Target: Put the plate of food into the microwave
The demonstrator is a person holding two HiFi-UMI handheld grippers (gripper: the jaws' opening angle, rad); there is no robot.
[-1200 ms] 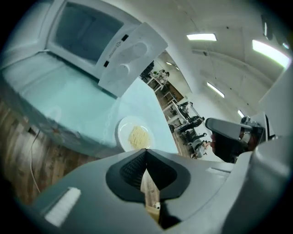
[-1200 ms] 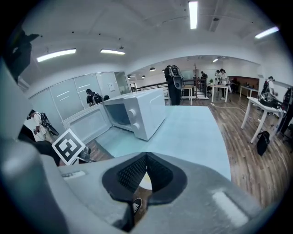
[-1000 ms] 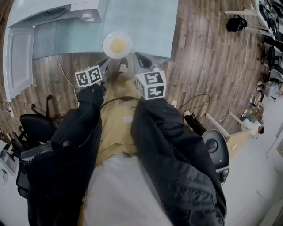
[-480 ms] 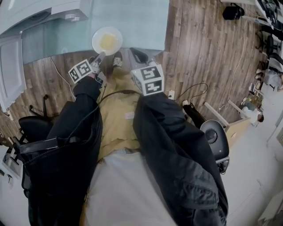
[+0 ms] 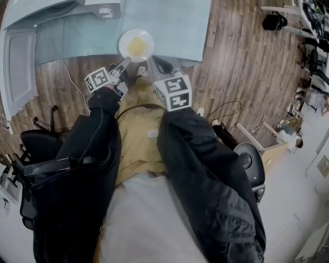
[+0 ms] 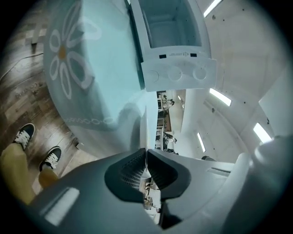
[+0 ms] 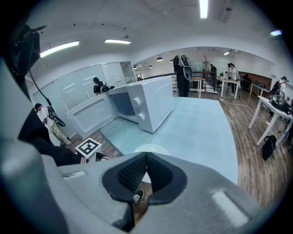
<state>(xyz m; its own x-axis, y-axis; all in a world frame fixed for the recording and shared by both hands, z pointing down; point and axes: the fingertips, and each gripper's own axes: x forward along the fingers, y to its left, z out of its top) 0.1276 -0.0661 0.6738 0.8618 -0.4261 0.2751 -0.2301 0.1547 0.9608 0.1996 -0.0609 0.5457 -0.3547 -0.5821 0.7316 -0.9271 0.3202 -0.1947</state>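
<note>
A white plate with yellow food sits near the front edge of the light-blue table. My left gripper reaches its near-left rim. In the left gripper view the jaws are closing, and the pads of the left gripper press on the thin plate rim, seen edge-on. The white microwave stands at the table's far left with its door swung open; its cavity shows ahead. My right gripper hangs at the table's front edge, right of the plate, shut and empty.
The microwave and its open door lie left of the plate in the right gripper view. A cable runs over the wood floor. A black chair stands at the left. People and desks are far behind.
My left gripper has moved up to the plate's near-left rim and closed on it. The right gripper has stayed at the table's front edge.
</note>
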